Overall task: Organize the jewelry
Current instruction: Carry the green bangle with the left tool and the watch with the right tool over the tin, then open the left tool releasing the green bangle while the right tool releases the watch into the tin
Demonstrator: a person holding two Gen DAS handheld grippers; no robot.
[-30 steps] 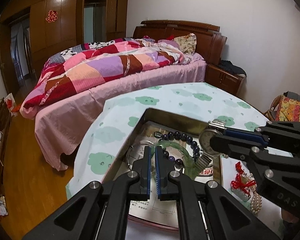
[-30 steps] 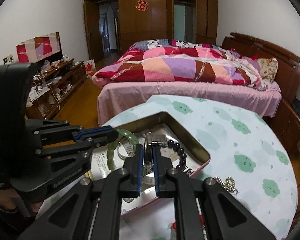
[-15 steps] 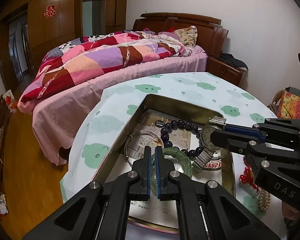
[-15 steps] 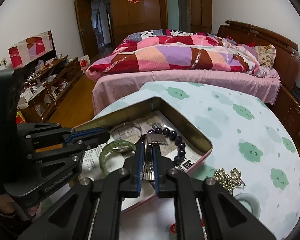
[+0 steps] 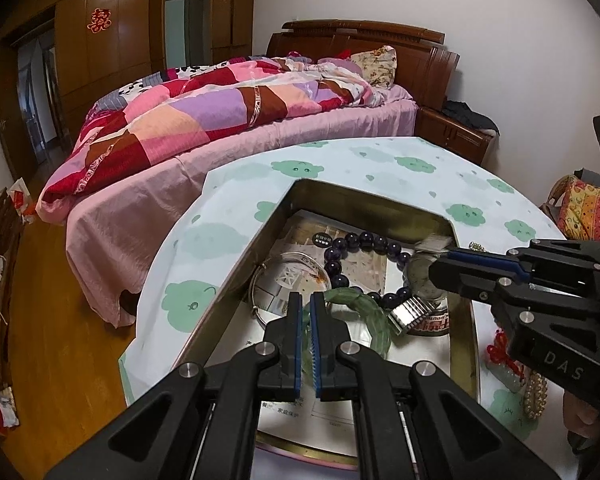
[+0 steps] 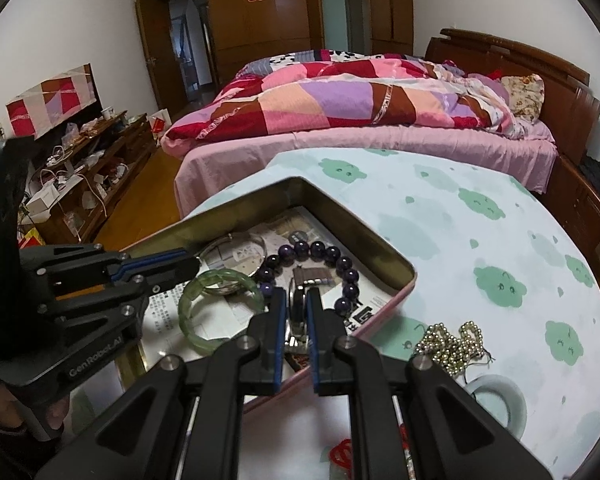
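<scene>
While clamped edge-on between the right hand-held gripper's blue ribbed pads, metal wristwatch hanging over shallow brass-toned tin on cloud-print desk. Left hand-held gripper nearly closed, gripping nothing visible, above translucent green jade bangle. Inside tin: glossy dark purple bead bracelet, thin silver bangle, printed paper. Beside tin, pile of small pale beads.

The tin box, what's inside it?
Inside the tin: a green bangle, purple beads, a silver bangle, and a watch in the right claw. Printed paper hides the bottom.
</scene>
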